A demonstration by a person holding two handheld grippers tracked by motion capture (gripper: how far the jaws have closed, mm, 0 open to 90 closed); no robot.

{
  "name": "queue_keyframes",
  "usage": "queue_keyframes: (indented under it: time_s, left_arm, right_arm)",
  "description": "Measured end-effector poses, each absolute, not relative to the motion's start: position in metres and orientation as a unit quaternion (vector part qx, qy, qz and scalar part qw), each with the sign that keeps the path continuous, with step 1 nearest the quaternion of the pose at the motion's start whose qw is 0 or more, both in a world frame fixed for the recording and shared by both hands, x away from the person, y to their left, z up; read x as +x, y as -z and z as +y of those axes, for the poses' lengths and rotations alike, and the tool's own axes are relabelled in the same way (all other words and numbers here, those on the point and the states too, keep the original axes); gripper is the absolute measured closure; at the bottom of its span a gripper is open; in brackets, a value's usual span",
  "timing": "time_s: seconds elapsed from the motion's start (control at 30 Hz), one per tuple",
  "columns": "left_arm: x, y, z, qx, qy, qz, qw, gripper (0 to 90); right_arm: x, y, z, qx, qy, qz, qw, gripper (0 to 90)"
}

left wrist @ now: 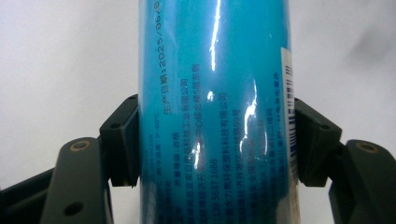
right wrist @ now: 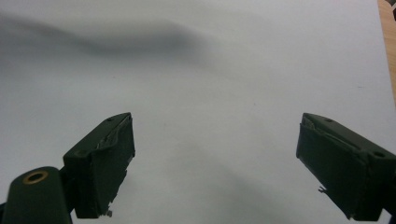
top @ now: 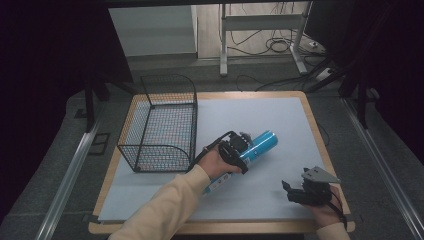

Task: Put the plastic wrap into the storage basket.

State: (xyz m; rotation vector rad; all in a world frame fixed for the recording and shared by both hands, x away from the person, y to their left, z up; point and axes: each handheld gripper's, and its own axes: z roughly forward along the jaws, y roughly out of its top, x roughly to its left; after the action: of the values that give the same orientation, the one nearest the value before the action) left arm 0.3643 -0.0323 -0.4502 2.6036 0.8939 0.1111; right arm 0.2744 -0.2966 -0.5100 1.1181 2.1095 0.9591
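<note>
gripping blue can printed "2025", left gripper.

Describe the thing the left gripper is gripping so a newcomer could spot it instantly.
Start at the black wire mesh basket on the left of the pale table mat. Just right of it, the left gripper clamps a glossy blue cylindrical can lying on its side. It is the one bright blue item there, printed with small dark text.
</note>
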Motion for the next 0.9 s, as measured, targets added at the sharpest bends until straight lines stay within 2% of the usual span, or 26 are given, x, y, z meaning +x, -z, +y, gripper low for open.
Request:
queue_keyframes:
  time_s: [0.33, 0.63, 0.9]
  left_arm:
    - [0.363, 0.440, -0.021, 0.923, -0.042, 0.321, 0.207, 31.5]
    - [0.363, 0.420, -0.009, 0.915, -0.065, 0.328, 0.228, 31.5]
    - [0.367, 0.400, -0.003, 0.909, -0.063, 0.332, 0.243, 31.5]
  right_arm:
    - [0.275, 0.511, -0.297, 0.417, -0.357, 0.788, 0.280, 11.8]
    - [0.274, 0.511, -0.296, 0.417, -0.358, 0.787, 0.281, 11.8]
    - [0.274, 0.510, -0.296, 0.417, -0.360, 0.786, 0.281, 11.8]
